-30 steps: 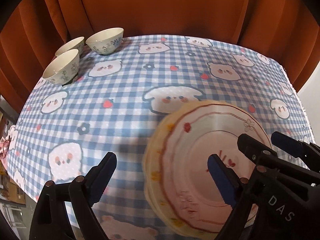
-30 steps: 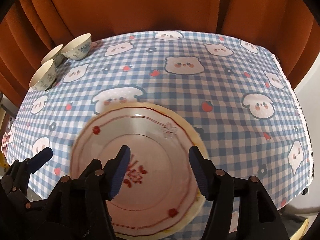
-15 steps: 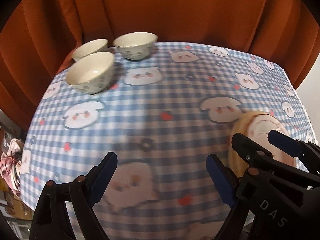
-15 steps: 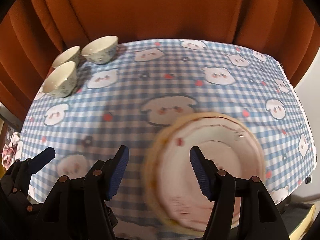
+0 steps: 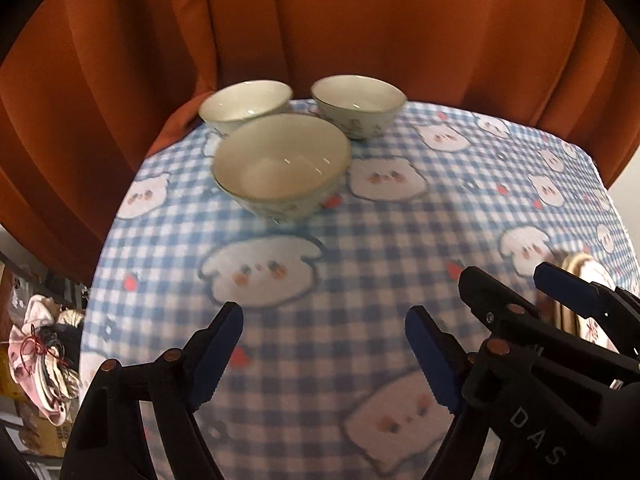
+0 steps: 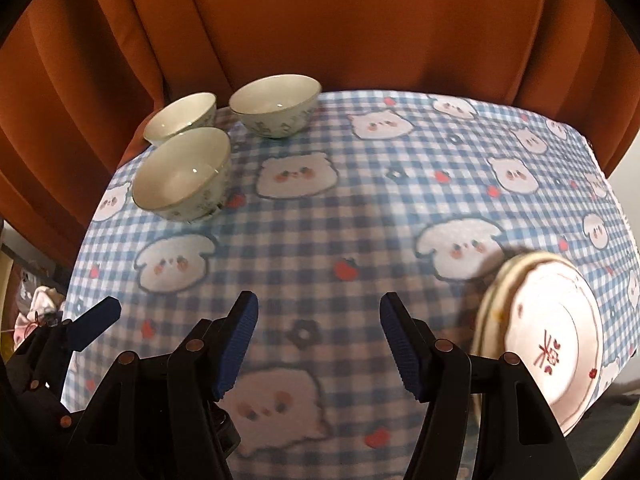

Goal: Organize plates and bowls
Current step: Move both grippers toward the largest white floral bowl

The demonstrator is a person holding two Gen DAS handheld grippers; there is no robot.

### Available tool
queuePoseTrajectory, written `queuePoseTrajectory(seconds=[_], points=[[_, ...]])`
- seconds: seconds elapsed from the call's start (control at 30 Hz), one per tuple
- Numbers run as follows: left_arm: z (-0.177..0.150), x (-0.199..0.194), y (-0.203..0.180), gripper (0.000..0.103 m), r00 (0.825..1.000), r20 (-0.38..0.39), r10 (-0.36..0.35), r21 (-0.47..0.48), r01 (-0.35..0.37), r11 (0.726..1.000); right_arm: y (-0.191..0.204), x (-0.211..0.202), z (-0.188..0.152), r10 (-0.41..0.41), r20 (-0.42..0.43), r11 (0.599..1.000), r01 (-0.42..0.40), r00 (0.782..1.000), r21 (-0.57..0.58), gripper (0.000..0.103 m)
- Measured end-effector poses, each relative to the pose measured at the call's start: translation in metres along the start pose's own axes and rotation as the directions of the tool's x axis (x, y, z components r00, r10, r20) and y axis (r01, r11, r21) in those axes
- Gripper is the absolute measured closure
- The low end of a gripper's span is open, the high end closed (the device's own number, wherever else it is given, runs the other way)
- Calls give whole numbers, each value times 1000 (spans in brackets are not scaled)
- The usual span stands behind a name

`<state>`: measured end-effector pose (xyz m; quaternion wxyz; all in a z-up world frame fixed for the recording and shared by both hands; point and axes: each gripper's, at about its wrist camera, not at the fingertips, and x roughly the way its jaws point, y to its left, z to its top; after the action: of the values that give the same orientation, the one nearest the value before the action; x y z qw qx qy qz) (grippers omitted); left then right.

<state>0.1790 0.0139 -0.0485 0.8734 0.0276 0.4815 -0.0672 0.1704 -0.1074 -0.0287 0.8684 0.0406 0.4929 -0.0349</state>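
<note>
Three bowls: clustered at the table's far left corner by the curtain [image 5: 360, 20]; the near bowl [image 5: 280, 166] sits in front of the left bowl [image 5: 246, 106] and the right bowl [image 5: 358, 104], close together, though contact cannot be told.
Plates: a stack [image 6: 540, 344] sits on the tablecloth [image 6: 360, 220] at the right, well apart from the bowls.
Key relation: the near bowl lies straight ahead of the left gripper [image 5: 324, 356], slightly left of its centre line; from the right gripper [image 6: 318, 346] the bowls lie ahead and well to the left. The left hand is the nearer, in my judgement.
Bowl axis: all three upright, mouths up, round, so no long axis to align with.
Left jaws: wide apart but closing, nothing between them, only cloth below.
Right jaws: partly open, empty, holding nothing.
Pose: both grippers side by side, tilted steeply down over bare cloth.
Next move: likely the left gripper takes the near bowl's rim.
</note>
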Motion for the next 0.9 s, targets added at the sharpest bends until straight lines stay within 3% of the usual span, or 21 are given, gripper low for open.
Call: queuePoseTrajectory(seconds=[0.2,0.53,0.9], points=[[35,16,32,24,1000,22,-2,-31,3,1000,32,15,34,15,8,999,-14,1000,-36,36],[87,44,63,28,995,69,73,-55,-69,996,75,48,96,25,65,999,-22,998,-44,36],[107,90,79,41,994,23,107,-92,-105,990,91,99,128,42,39,998,-40,998,-38,37]])
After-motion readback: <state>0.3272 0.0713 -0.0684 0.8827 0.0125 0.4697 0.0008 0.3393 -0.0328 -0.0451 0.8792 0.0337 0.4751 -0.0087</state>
